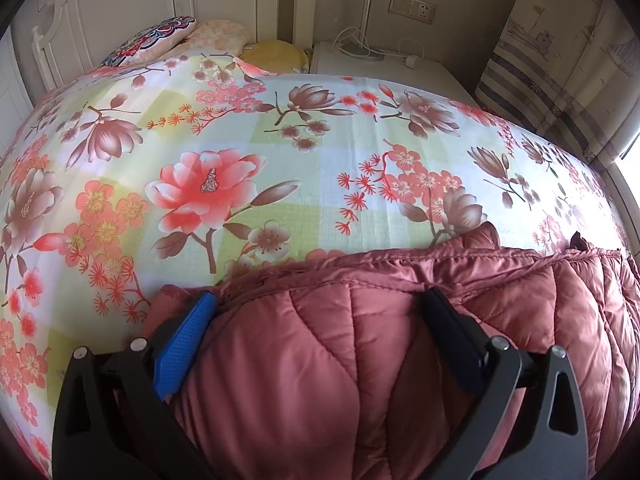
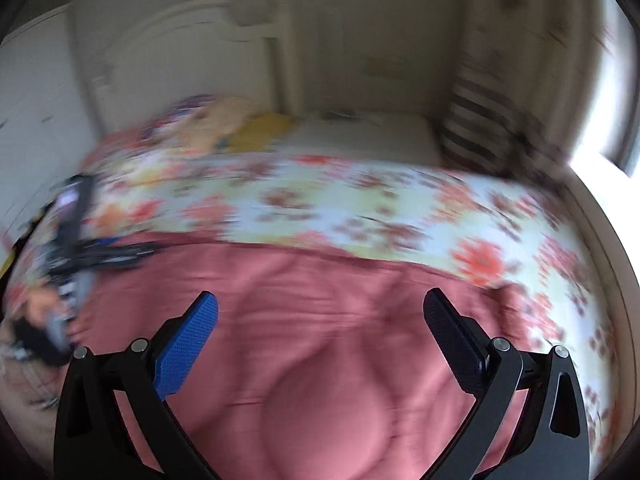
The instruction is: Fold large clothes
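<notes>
A: Start at the left gripper (image 1: pixel 320 304). How do its jaws stand?

B: Spread wide, filling the lower part of the left wrist frame. A blue finger (image 1: pixel 184 348) sits at lower left and a dark one at lower right. Between them bulges a puffy fold of the pink quilted jacket (image 1: pixel 360 360); both pads lie against the fabric, but nothing is pinched.

A: And the right gripper (image 2: pixel 320 304)?

B: Also spread wide, held over the same jacket (image 2: pixel 320 320) with nothing between the fingers. That view is heavily blurred, so I cannot tell whether the tips touch the cloth.

A: Where does the jacket lie?

B: Across the bottom of both frames, on the floral bedspread (image 1: pixel 240 140). In the left wrist view its stitched edge runs from lower centre out to the right side.

A: Further out?

B: Pillows (image 1: pixel 168 36) at the upper left against a white headboard (image 1: pixel 100 0), a white nightstand (image 1: pixel 380 64) with a cable at the upper centre, and a striped curtain (image 1: pixel 540 80) at the upper right. In the right wrist view, a dark smeared shape at the left edge looks like the other gripper (image 2: pixel 76 248).
</notes>
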Demonstrator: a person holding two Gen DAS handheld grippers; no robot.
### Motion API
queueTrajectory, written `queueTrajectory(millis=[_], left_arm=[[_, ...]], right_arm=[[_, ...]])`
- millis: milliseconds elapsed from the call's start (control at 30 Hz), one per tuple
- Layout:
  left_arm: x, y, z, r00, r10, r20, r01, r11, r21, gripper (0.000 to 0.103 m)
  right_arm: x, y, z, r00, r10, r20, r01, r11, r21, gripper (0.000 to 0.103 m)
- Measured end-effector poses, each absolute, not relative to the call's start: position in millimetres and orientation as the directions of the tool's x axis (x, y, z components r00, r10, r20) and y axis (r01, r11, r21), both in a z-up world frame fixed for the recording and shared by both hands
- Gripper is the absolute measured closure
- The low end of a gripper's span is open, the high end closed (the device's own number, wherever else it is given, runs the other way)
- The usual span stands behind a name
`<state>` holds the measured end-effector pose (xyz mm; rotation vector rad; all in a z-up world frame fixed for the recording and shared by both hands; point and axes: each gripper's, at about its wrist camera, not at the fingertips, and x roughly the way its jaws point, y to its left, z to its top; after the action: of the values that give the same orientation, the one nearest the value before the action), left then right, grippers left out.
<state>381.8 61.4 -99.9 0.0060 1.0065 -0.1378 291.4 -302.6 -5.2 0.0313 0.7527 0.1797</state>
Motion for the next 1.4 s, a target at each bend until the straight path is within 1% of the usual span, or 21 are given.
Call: queueTrajectory(millis=[33, 100, 167, 233, 333, 400, 467, 533, 567, 633, 667, 733, 767, 900, 1033, 1100, 1133, 1267, 1300, 1333, 1400], left_arm=[[381.7, 61.3, -99.9, 0.527, -0.112, -0.842, 0.118, 0.991, -0.058, 0.002], [381.6, 61.3, -99.8, 0.527, -0.112, -0.842, 0.118, 0.991, -0.058, 0.002], [381.7, 61.8, -99.8, 0.527, -0.116, -0.842, 0.118, 0.991, -0.062, 0.002], [382.0, 64.3, -100.4, 0.528, -0.12, -0.841, 0.112, 0.991, -0.071, 0.002], [382.1, 62.3, -100.3, 0.528, -0.111, -0.842, 0.113, 0.992, -0.061, 0.002], [382.2, 62.4, -100.1, 0.528, -0.112, -0.842, 0.113, 0.992, -0.062, 0.002], [382.4, 62.3, -100.2, 0.528, -0.113, -0.842, 0.113, 0.992, -0.062, 0.002], [382.3, 62.7, -100.4, 0.528, -0.113, -0.842, 0.113, 0.992, -0.062, 0.002], [382.3, 62.8, -100.4, 0.528, -0.114, -0.842, 0.113, 0.992, -0.063, 0.002], [382.1, 63.1, -100.5, 0.528, -0.116, -0.841, 0.113, 0.991, -0.065, 0.002], [382.1, 63.0, -100.4, 0.528, -0.121, -0.84, 0.115, 0.991, -0.07, 0.002], [382.0, 62.0, -100.7, 0.529, -0.117, -0.84, 0.114, 0.991, -0.066, 0.002], [382.2, 62.2, -100.7, 0.529, -0.116, -0.841, 0.114, 0.991, -0.066, 0.002], [382.3, 62.5, -101.0, 0.529, -0.118, -0.84, 0.113, 0.991, -0.068, 0.002], [382.3, 67.9, -95.8, 0.521, -0.128, -0.844, 0.09, 0.991, -0.095, 0.003], [366.4, 69.0, -77.7, 0.562, -0.119, -0.819, 0.049, 0.993, -0.11, 0.004], [353.9, 64.2, -65.8, 0.587, -0.148, -0.796, 0.073, 0.989, -0.13, 0.004], [279.4, 12.6, -20.1, 0.649, -0.306, -0.697, 0.268, 0.949, -0.168, 0.002], [261.5, -4.3, -17.7, 0.649, -0.339, -0.682, 0.327, 0.933, -0.152, 0.002], [249.1, -18.6, -20.4, 0.648, -0.345, -0.68, 0.365, 0.923, -0.12, 0.002], [233.1, -49.4, -45.6, 0.64, -0.284, -0.714, 0.413, 0.911, 0.008, 0.002]], right_arm=[[287.5, -276.2, -4.3, 0.703, 0.2, -0.683, -0.227, 0.972, 0.052, 0.005], [289.5, -242.0, -18.8, 0.673, 0.186, -0.716, -0.291, 0.956, -0.025, 0.005], [303.1, -210.1, -67.8, 0.587, 0.132, -0.799, -0.338, 0.937, -0.093, 0.004], [304.8, -208.5, -82.8, 0.627, 0.187, -0.756, -0.347, 0.936, -0.056, 0.004], [309.8, -218.7, -77.8, 0.586, 0.209, -0.783, -0.344, 0.939, -0.007, 0.004], [307.6, -226.7, -69.3, 0.573, 0.203, -0.794, -0.334, 0.943, 0.0, 0.005], [299.6, -243.5, -47.9, 0.637, 0.137, -0.759, -0.283, 0.957, -0.065, 0.005], [299.1, -265.5, -36.0, 0.687, 0.031, -0.726, -0.201, 0.968, -0.149, 0.005], [302.4, -285.6, -35.9, 0.691, -0.019, -0.722, -0.145, 0.976, -0.164, 0.005], [311.6, -318.9, -49.7, 0.659, -0.06, -0.75, -0.061, 0.989, -0.132, 0.005], [319.6, -340.5, -69.4, 0.624, -0.087, -0.776, -0.001, 0.994, -0.112, 0.004], [329.3, -376.9, -93.2, 0.606, 0.102, -0.789, 0.012, 0.991, 0.136, 0.004], [329.8, -382.6, -92.3, 0.598, 0.123, -0.792, 0.021, 0.986, 0.168, 0.004], [332.3, -367.2, -90.7, 0.597, 0.054, -0.8, 0.006, 0.997, 0.072, 0.004], [328.7, -373.2, -91.8, 0.602, 0.072, -0.795, 0.008, 0.995, 0.096, 0.004], [326.9, -375.8, -90.7, 0.602, 0.065, -0.796, 0.008, 0.996, 0.088, 0.004], [329.2, -376.6, -91.2, 0.602, 0.065, -0.796, 0.008, 0.996, 0.087, 0.004], [332.0, -375.5, -91.9, 0.602, 0.065, -0.796, 0.008, 0.996, 0.087, 0.004], [331.8, -375.1, -91.9, 0.602, 0.066, -0.796, 0.008, 0.996, 0.088, 0.004], [331.3, -375.6, -91.8, 0.602, 0.066, -0.795, 0.008, 0.996, 0.089, 0.004], [331.9, -375.3, -91.9, 0.602, 0.065, -0.796, 0.008, 0.996, 0.087, 0.004]])
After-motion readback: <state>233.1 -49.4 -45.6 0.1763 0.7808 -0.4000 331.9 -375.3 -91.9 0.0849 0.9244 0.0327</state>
